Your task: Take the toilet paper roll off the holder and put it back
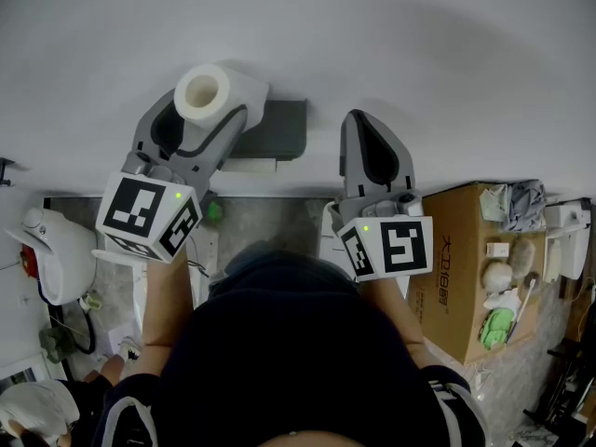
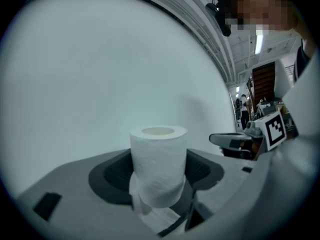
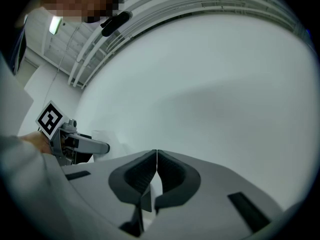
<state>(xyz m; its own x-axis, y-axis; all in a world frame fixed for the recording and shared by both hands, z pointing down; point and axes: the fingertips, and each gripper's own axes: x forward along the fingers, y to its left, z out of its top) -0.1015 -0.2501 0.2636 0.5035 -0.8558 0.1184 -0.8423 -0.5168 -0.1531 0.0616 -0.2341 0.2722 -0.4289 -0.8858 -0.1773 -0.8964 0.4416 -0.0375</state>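
A white toilet paper roll (image 1: pixel 207 92) stands upright between the jaws of my left gripper (image 1: pixel 212 110), which is shut on it close to the white wall. In the left gripper view the roll (image 2: pixel 158 164) fills the gap between the dark pads, and a loose sheet hangs below it. The grey holder (image 1: pixel 284 128) is fixed to the wall just right of the roll, with no roll on it. My right gripper (image 1: pixel 361 127) is to the right of the holder, shut with its pads touching and nothing between them (image 3: pixel 156 156).
An open cardboard box (image 1: pixel 463 277) with small items stands at the right. A white fixture (image 1: pixel 58 250) is low at the left. The person's body fills the lower middle of the head view. The wall (image 1: pixel 419 54) is directly ahead.
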